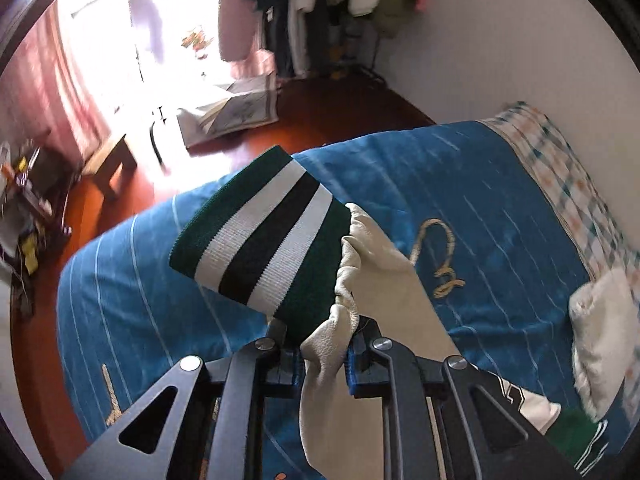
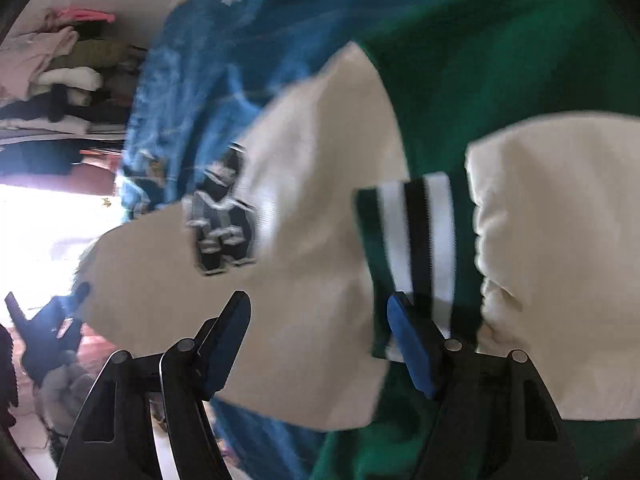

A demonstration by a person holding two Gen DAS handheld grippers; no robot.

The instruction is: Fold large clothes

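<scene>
A green varsity jacket [image 2: 500, 60] with cream sleeves lies on a blue bedspread [image 1: 460, 184]. My left gripper [image 1: 324, 356] is shut on the end of one cream sleeve [image 1: 384, 272], just behind its green, white and black striped cuff [image 1: 264, 236], and holds it above the bed. In the right wrist view, my right gripper [image 2: 320, 340] is open over the jacket. A cream sleeve with a black patch [image 2: 224, 216] lies between its fingers. A second striped cuff [image 2: 412, 232] and cream sleeve [image 2: 560, 240] lie by the right finger. This view is blurred.
A white fluffy item [image 1: 600, 332] and a checked quilt [image 1: 568, 184] lie at the bed's right side. Beyond the bed are a red-brown floor [image 1: 328, 104], a small wooden stool [image 1: 112, 160], a bag [image 1: 232, 112], hanging clothes [image 1: 320, 8] and a bright window.
</scene>
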